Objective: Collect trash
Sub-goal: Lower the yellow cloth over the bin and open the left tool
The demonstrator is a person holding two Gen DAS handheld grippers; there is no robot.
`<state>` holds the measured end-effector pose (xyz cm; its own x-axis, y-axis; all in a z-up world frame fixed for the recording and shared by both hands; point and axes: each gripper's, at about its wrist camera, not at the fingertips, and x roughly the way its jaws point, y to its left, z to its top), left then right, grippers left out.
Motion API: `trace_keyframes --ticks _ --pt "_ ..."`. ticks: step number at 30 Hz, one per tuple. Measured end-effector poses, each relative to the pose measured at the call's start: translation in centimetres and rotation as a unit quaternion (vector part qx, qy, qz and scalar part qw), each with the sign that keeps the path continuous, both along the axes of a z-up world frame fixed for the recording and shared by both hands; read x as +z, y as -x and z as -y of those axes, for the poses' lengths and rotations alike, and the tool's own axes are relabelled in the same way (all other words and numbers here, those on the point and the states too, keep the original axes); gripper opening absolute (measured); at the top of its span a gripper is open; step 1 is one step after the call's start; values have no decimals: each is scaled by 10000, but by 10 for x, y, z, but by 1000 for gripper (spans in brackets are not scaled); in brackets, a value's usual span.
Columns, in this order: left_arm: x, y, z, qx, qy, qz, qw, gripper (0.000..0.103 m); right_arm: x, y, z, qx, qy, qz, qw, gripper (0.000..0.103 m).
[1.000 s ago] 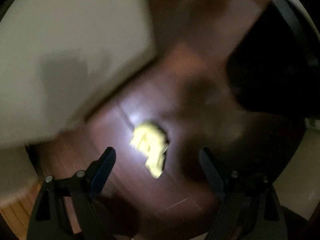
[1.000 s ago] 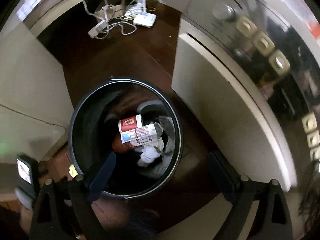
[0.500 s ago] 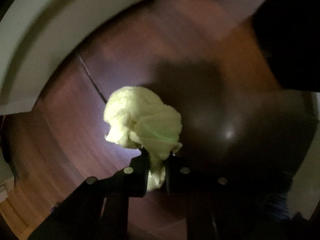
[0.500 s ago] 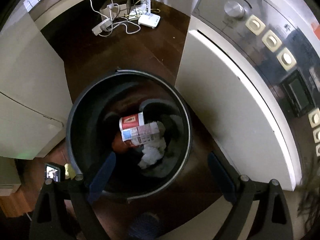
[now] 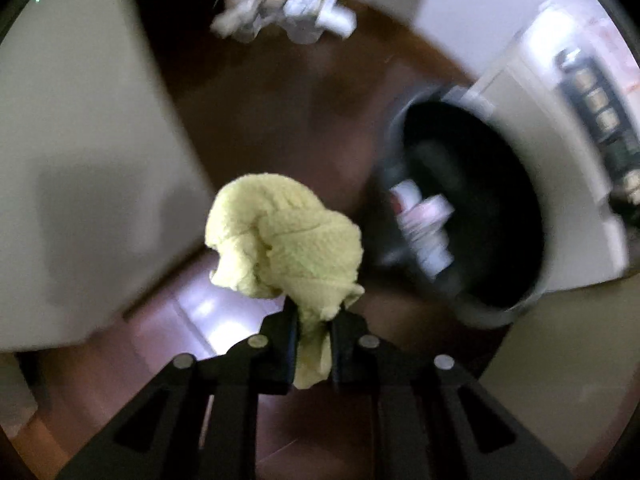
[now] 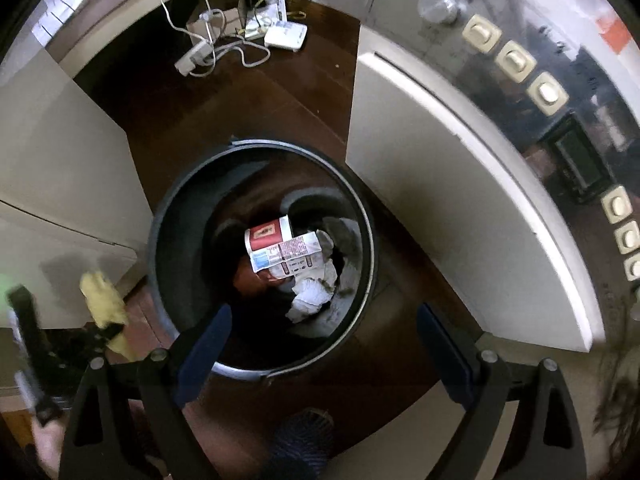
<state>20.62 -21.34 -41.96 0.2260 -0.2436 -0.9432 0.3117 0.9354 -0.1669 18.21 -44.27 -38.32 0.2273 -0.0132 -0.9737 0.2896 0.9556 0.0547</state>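
A crumpled yellow tissue [image 5: 284, 244] hangs above the dark wood floor, pinched at its lower end by my left gripper [image 5: 314, 320], which is shut on it. The round black trash bin [image 5: 516, 300] lies to its right, holding a red-and-white carton [image 6: 280, 250] and white crumpled paper [image 6: 312, 300]. In the right wrist view my right gripper [image 6: 320, 332] stands open above the near rim of the trash bin [image 6: 160, 216], nothing between its fingers. The yellow tissue [image 6: 102, 300] and the left gripper show blurred at that view's left edge.
A white appliance [image 6: 432, 216] with a row of buttons stands right of the bin. Pale cabinets [image 6: 60, 168] flank the left. A power strip, cables and a white box [image 6: 286, 36] lie on the floor beyond the bin.
My left gripper closed on the yellow tissue lying on the floor and lifted it up, swinging toward the bin. The right gripper stayed open over the bin.
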Motion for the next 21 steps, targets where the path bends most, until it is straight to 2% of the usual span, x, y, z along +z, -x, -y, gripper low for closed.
trace_keyframes --ticks 3,5,7,10,11,14,16,19,21 --pt "42 -4 34 -218 306 319 9988 14 9 6 11 -31 91 80 9999 94" --pt "60 -10 53 -365 422 469 9973 14 12 9 23 -122 148 87 9998 95" --pt "68 -13 75 -528 483 512 9961 14 15 15 37 -246 117 91 9996 95" --pt "63 -21 91 -714 456 464 9953 15 16 21 50 -306 120 111 9994 95" --pt "59 -14 96 -748 445 401 9954 21 15 22 54 -328 110 105 9993 95" --pt "36 -25 108 -752 112 77 9971 63 13 25 66 -438 43 111 9990 95" --pt "34 -23 113 -792 -43 90 9968 63 16 28 73 -496 -20 142 9987 95" --pt "58 -14 110 -768 -217 356 9962 74 27 32 77 -488 -28 263 9985 95" --pt "74 -13 109 -779 -286 534 9951 75 35 35 78 -503 -59 312 9982 95"
